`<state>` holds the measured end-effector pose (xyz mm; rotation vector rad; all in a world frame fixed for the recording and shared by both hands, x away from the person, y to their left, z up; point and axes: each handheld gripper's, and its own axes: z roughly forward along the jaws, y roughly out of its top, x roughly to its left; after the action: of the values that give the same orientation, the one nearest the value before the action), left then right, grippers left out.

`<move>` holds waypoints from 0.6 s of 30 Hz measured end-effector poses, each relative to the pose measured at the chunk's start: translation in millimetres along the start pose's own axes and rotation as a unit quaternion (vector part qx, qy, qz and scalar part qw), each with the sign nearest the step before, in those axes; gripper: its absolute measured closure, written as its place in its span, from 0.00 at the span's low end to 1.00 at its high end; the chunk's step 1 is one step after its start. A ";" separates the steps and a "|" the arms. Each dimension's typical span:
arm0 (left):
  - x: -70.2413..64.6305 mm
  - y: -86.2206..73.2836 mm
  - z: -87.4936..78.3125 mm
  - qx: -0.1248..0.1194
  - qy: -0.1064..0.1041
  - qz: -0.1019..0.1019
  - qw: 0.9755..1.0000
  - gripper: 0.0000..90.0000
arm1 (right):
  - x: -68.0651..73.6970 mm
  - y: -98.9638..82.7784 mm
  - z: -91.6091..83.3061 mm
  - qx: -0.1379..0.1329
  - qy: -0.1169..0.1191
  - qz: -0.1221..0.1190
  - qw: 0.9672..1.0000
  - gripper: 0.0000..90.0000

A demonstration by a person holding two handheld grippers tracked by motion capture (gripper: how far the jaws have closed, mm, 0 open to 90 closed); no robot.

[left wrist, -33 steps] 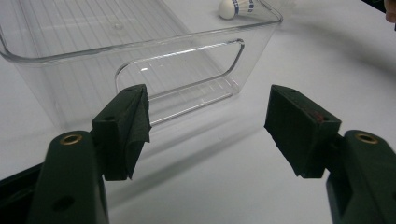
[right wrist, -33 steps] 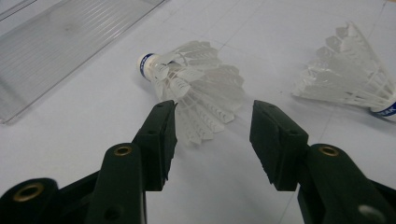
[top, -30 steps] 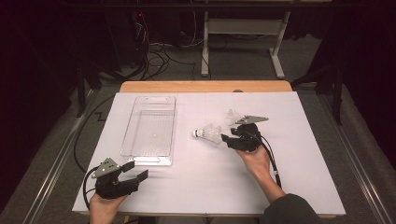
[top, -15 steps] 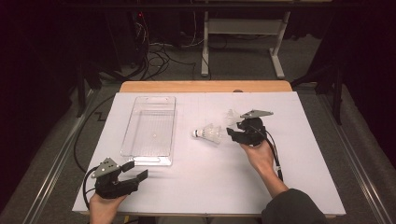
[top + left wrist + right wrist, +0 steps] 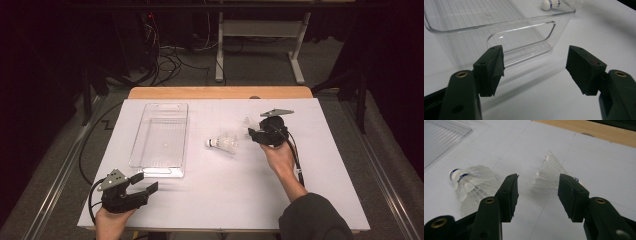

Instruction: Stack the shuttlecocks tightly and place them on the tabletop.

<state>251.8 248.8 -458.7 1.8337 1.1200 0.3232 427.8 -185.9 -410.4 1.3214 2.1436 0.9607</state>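
The clear, ribbed plastic bin (image 5: 161, 140) serves as landmark, and it holds nothing yet, so the sorting looks barely begun. Two white feathered shuttlecocks lie on the white worktop (image 5: 225, 200) to the bin's right: the blue-banded shuttlecock (image 5: 224, 143) nearer it, the second shuttlecock (image 5: 549, 173) farther off. The right gripper (image 5: 537, 195) hovers over that farther one, fingers (image 5: 510, 195) parted with nothing gripped. The left gripper (image 5: 535, 66) waits at the bin's near end, fingers apart and empty. Both shuttlecocks remain to be picked up and dropped in.

Clear glossy plastic bin (image 5: 499, 27); white feathered shuttlecocks (image 5: 474, 182), (image 5: 549, 173); matt white sheet (image 5: 225, 200); wood table edge (image 5: 220, 93).
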 end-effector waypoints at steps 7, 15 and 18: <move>0.5 0.0 -0.6 0.000 0.000 0.000 1.000 0.35 | -4.3 9.3 12.3 0.009 -0.016 0.008 1.000 0.57; 1.1 -0.3 -1.0 -0.002 -0.001 -0.002 1.000 0.35 | -3.1 22.9 21.3 0.017 -0.022 0.002 1.000 0.57; 1.1 -0.3 -1.0 -0.001 -0.001 -0.002 1.000 0.35 | -2.6 26.6 24.7 0.021 -0.027 0.001 0.999 0.57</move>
<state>251.6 250.3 -458.6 1.8291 1.1200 0.3207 461.3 -172.2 -406.7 1.3545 2.1335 0.8750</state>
